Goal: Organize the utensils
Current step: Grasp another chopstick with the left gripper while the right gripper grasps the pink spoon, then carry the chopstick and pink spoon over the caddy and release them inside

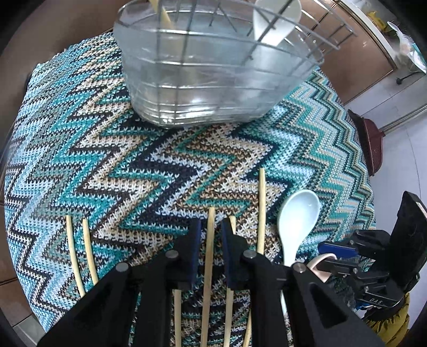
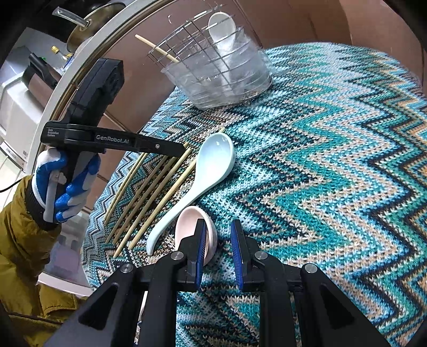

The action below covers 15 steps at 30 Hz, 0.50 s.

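Note:
Several bamboo chopsticks [image 1: 261, 208] lie side by side on a zigzag knitted mat [image 1: 133, 160]. My left gripper [image 1: 210, 227] points down over them, open, with one chopstick [image 1: 209, 256] in the narrow gap between its pads. A pale blue ceramic spoon [image 1: 299, 213] lies just to the right. In the right wrist view, my right gripper [image 2: 218, 232] is open at the pink spoon [image 2: 186, 227]. Its left finger stands over the bowl and only the bowl's edge reaches into the gap. A clear holder with a wire grid [image 2: 221, 74] contains a white spoon [image 2: 222, 29] and one chopstick [image 2: 157, 49].
The mat covers a round brown table [image 2: 307, 24]; its edge runs close behind the chopsticks. A gloved hand [image 2: 61, 184] in a mustard sleeve holds the left gripper [image 2: 181, 152]. A dark red chair [image 1: 371, 144] stands beyond the table. A counter with pots is at the far left [image 2: 80, 29].

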Tool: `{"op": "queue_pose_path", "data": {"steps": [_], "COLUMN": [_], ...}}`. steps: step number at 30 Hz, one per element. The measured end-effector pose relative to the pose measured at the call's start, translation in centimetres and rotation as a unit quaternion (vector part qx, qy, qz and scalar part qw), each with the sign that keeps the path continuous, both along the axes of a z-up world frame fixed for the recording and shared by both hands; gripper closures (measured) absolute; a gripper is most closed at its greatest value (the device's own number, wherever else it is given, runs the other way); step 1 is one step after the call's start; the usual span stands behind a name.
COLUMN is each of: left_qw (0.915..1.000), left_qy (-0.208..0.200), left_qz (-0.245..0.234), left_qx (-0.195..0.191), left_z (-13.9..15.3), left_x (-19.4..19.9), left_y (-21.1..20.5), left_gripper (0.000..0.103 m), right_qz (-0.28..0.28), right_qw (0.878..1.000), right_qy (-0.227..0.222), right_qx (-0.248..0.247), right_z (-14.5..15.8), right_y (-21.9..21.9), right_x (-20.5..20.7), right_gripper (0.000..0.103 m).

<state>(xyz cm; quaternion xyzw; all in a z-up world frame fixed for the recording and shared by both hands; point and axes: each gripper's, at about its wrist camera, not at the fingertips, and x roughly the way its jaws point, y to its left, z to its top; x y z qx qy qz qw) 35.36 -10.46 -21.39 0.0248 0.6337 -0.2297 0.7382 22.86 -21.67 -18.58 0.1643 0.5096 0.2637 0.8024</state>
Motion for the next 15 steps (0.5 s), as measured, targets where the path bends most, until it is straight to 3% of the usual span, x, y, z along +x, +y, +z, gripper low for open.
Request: {"op": "queue_pose_path", "data": {"steps": [9, 13, 15], "left_qw": [1.0000, 1.0000, 0.9999], "left_qy": [-0.004, -0.007, -0.009], "left_qz": [-0.003, 0.004, 0.009], "left_qx": [0.004, 0.004, 0.003], "left_z": [-0.2, -0.3, -0.1], "left_x": [0.0, 0.0, -0.2], "left_y": [-0.2, 0.3, 0.5], "left_gripper": [0.093, 0.098, 0.098], "right_qz": [0.029, 0.035, 0.034], "right_qw": [0.999, 0.999, 0.999], "right_qy": [0.018, 0.016, 0.012], "right_qx": [0.020, 0.021, 0.014], "right_z": [-0.4, -0.5, -0.4], "right_y": [0.0, 0.3, 0.5], "right_x": [1.2, 1.3, 1.4], "right_gripper": [0.083, 0.094, 0.095]}}
